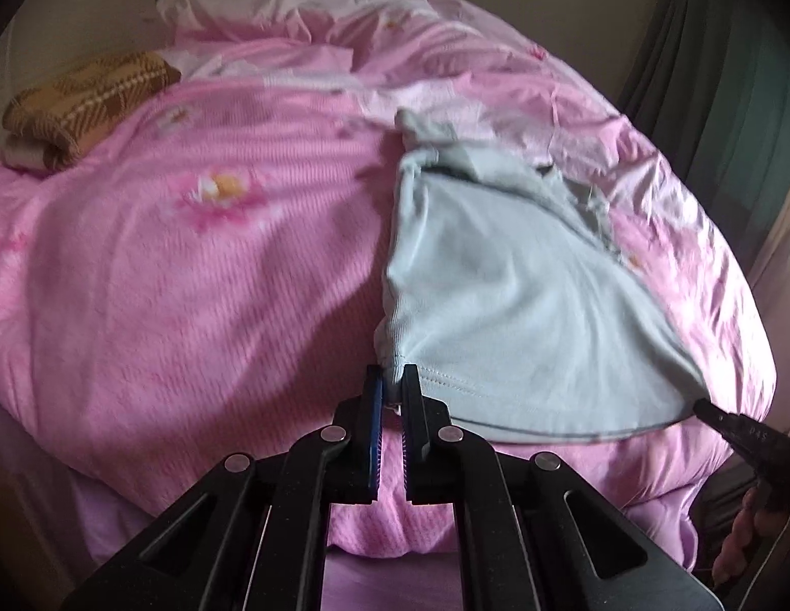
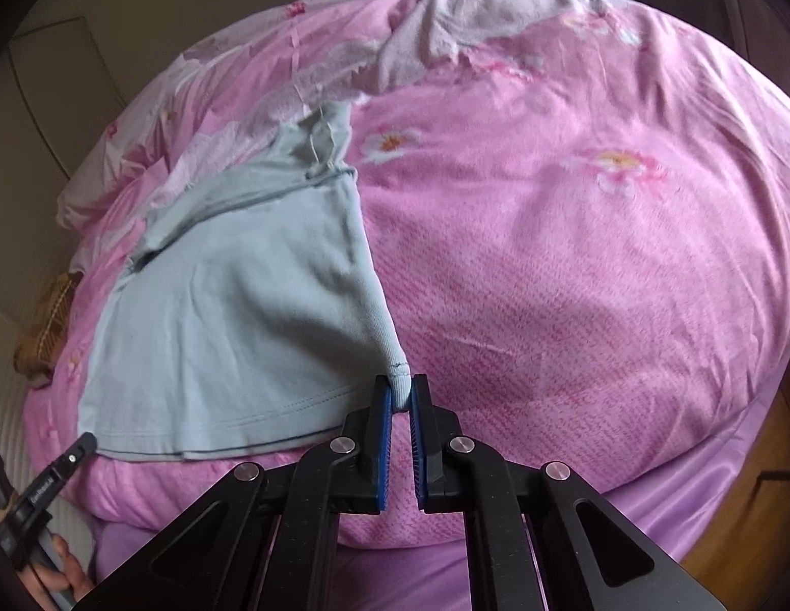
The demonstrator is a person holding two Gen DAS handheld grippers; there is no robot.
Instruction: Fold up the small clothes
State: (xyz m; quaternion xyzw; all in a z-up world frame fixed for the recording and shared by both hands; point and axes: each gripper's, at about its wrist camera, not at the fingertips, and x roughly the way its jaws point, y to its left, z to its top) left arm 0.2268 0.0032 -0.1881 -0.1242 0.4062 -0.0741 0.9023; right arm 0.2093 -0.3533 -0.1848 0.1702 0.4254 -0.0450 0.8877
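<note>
Pale-blue cotton shirt lay on the pink bed, hem near | your left gripper and right gripper had fingers clamped on its near hem corners | looked light, soft, floppy: you likely needed both corners taut.

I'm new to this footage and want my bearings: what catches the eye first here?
A pale blue garment lies spread on a pink floral bedspread, its near hem stretched between two grippers. The left gripper pinches one hem corner and the right gripper pinches the other. A brown plaid blanket sits folded at the bed's far left.
</note>
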